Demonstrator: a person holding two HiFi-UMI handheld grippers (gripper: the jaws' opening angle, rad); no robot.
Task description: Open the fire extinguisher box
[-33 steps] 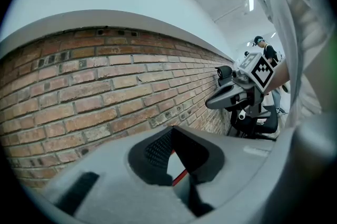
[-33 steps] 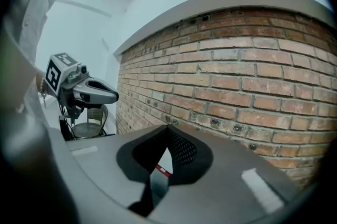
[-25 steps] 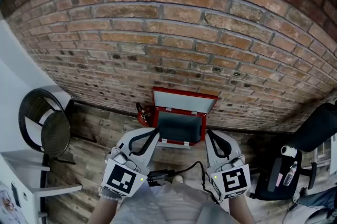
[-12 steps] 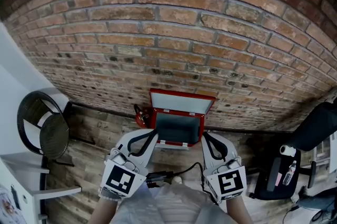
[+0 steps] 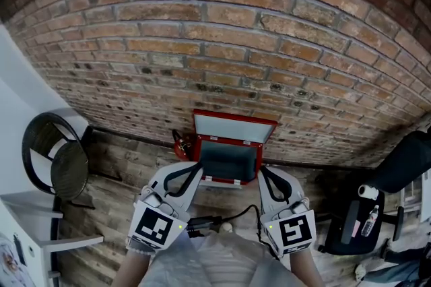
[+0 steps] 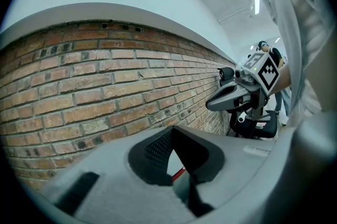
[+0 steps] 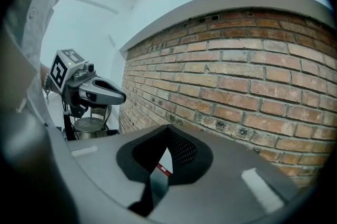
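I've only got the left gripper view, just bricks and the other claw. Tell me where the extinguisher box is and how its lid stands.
Observer: The red box sits on the floor against the brick wall, lid raised.
Operator: Name what's next to it.
Observer: A red extinguisher sits at its left side.
Operator: Give me anything further left.
Observer: A black mesh chair, apart from the box.
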